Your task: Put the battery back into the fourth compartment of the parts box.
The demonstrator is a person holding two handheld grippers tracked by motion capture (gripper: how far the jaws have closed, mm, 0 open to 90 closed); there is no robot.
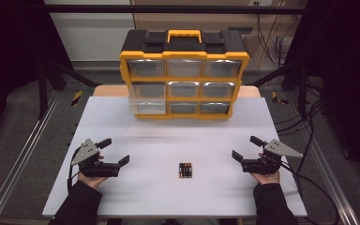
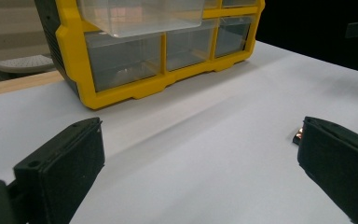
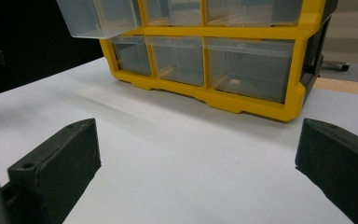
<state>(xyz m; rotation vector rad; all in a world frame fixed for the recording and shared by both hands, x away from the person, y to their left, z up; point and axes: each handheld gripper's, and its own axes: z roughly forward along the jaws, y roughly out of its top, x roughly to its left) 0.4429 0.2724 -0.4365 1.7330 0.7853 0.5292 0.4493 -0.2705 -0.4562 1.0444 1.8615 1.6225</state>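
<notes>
A yellow and black drawer organiser point(image 1: 183, 75) with clear drawers stands at the far side of the white table point(image 1: 136, 192). Its middle-left drawer point(image 1: 147, 98) is pulled out toward me. A small pack of batteries point(image 1: 185, 170) lies flat near the table's front middle. My left gripper point(image 1: 115, 151) rests at the front left, open, nothing between its jaws. My right gripper point(image 1: 247, 148) rests at the front right, also open and holding nothing. In the left gripper view the organiser point(image 2: 158, 51) fills the top and the batteries' edge point(image 2: 299, 136) peeks from behind one jaw. The right gripper view faces the organiser point(image 3: 223, 51).
Metal frame rails point(image 1: 14, 164) run along both sides of the table. Cables point(image 1: 309, 183) trail from the right gripper over the table's right edge. A wooden board point(image 1: 108, 90) shows behind the white surface.
</notes>
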